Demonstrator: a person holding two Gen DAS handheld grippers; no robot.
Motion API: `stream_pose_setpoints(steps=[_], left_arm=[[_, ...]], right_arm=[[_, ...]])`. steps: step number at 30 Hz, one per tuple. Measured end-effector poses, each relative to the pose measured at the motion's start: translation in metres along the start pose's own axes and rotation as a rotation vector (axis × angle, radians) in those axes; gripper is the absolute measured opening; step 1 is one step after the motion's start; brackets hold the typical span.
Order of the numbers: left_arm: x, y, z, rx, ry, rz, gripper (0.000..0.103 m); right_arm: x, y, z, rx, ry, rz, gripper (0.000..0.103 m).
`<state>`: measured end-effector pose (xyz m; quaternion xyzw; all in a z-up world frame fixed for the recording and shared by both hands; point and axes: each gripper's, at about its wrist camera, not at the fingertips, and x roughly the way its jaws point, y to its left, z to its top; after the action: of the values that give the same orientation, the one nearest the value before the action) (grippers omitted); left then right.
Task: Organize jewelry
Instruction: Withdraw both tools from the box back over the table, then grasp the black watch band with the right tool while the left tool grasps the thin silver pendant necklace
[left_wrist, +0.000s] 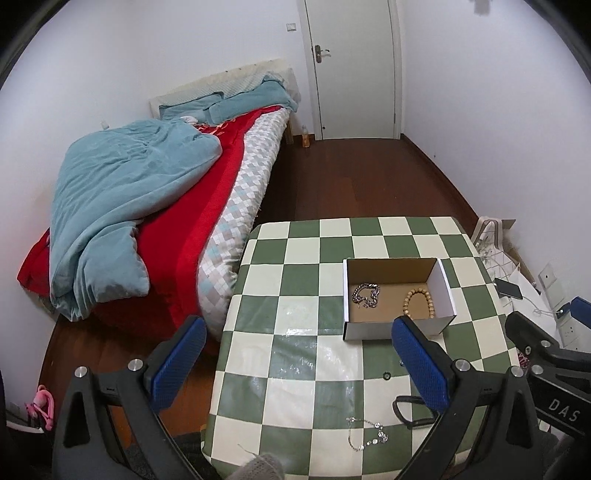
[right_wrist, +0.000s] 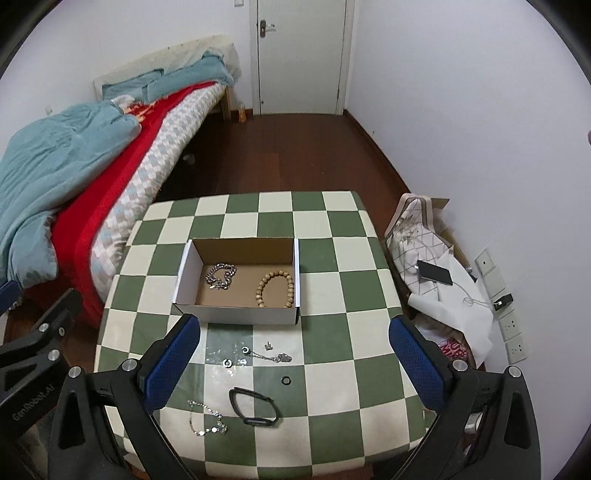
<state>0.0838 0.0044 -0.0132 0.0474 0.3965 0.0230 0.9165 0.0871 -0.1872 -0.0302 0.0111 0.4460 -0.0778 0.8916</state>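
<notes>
An open cardboard box (right_wrist: 236, 314) (left_wrist: 436, 275) sits on the green-and-white checkered table (right_wrist: 332, 280). In it lie a silver chain bracelet (right_wrist: 221, 277) (left_wrist: 365, 294) and a wooden bead bracelet (right_wrist: 275, 288) (left_wrist: 419, 303). In front of the box lie loose pieces: small silver rings and a chain (right_wrist: 258, 356), a black ring (right_wrist: 286, 380) (left_wrist: 386, 376), a black band (right_wrist: 254, 402) (left_wrist: 408, 410) and a thin silver chain (right_wrist: 207, 419) (left_wrist: 365, 434). My right gripper (right_wrist: 293, 360) is open and empty above these pieces. My left gripper (left_wrist: 293, 363) is open and empty over the table's left part.
A bed (left_wrist: 147, 206) with blue and red bedding stands left of the table. A white door (right_wrist: 301, 55) is at the back. A phone (right_wrist: 435, 275), cloth and wall sockets (right_wrist: 511, 325) are to the right of the table. Brown wooden floor (right_wrist: 280, 155) lies beyond.
</notes>
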Motion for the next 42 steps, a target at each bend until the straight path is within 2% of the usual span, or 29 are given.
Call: stream_pose_setpoints(steps=[4,7,10,14,16,18,22,26,27,28,29,30,31,33,35,37,38,39,42], left_arm=[[-0.004,0.003,-0.011,-0.007,0.0,0.016,0.103],[0.002,0.005,-0.025,0.003,0.021,0.06,0.103],[0.016,0.005,-0.043,0.022,0.055,0.113,0.103],[0.049,-0.002,-0.074,0.078,0.146,0.165,0.103],[0.067,-0.008,-0.09,0.108,0.199,0.175,0.103],[0.086,-0.015,-0.108,0.135,0.258,0.174,0.102],[0.112,-0.027,-0.129,0.147,0.354,0.131,0.102],[0.132,-0.04,-0.143,0.146,0.434,0.064,0.096],[0.135,-0.043,-0.145,0.146,0.449,0.055,0.095],[0.139,-0.047,-0.148,0.149,0.463,0.043,0.095],[0.142,-0.05,-0.15,0.15,0.472,0.031,0.094],[0.144,-0.053,-0.152,0.152,0.481,0.024,0.09],[0.147,-0.055,-0.153,0.154,0.489,0.017,0.088],[0.151,-0.059,-0.156,0.154,0.506,-0.001,0.077],[0.152,-0.06,-0.159,0.142,0.501,-0.018,0.071],[0.15,-0.061,-0.158,0.118,0.494,-0.062,0.058],[0.149,-0.06,-0.157,0.1,0.493,-0.102,0.033],[0.148,-0.06,-0.156,0.093,0.491,-0.124,0.013],[0.145,-0.068,-0.157,0.139,0.486,-0.123,0.002]], right_arm=[[-0.011,0.0,-0.01,0.012,-0.003,0.016,0.103],[-0.01,0.0,-0.022,0.021,0.024,0.031,0.103],[0.01,-0.004,-0.043,0.046,0.099,0.065,0.103],[0.053,-0.013,-0.076,0.101,0.22,0.121,0.101],[0.078,-0.017,-0.093,0.128,0.286,0.14,0.082],[0.102,-0.021,-0.109,0.154,0.348,0.159,0.071],[0.137,-0.023,-0.128,0.191,0.413,0.186,0.063],[0.161,-0.019,-0.138,0.201,0.451,0.219,0.056],[0.168,-0.017,-0.141,0.193,0.461,0.23,0.05],[0.173,-0.015,-0.143,0.185,0.475,0.228,0.038],[0.177,-0.013,-0.145,0.176,0.485,0.225,0.032],[0.18,-0.013,-0.148,0.166,0.493,0.22,0.017],[0.18,-0.014,-0.148,0.163,0.49,0.212,0.01],[0.178,-0.021,-0.148,0.157,0.481,0.164,0.009],[0.177,-0.032,-0.149,0.182,0.494,0.169,0.009],[0.177,-0.04,-0.148,0.192,0.511,0.182,0.009],[0.176,-0.043,-0.147,0.196,0.516,0.184,0.009],[0.176,-0.045,-0.146,0.195,0.518,0.185,0.009],[0.178,-0.048,-0.143,0.189,0.525,0.178,0.014]])
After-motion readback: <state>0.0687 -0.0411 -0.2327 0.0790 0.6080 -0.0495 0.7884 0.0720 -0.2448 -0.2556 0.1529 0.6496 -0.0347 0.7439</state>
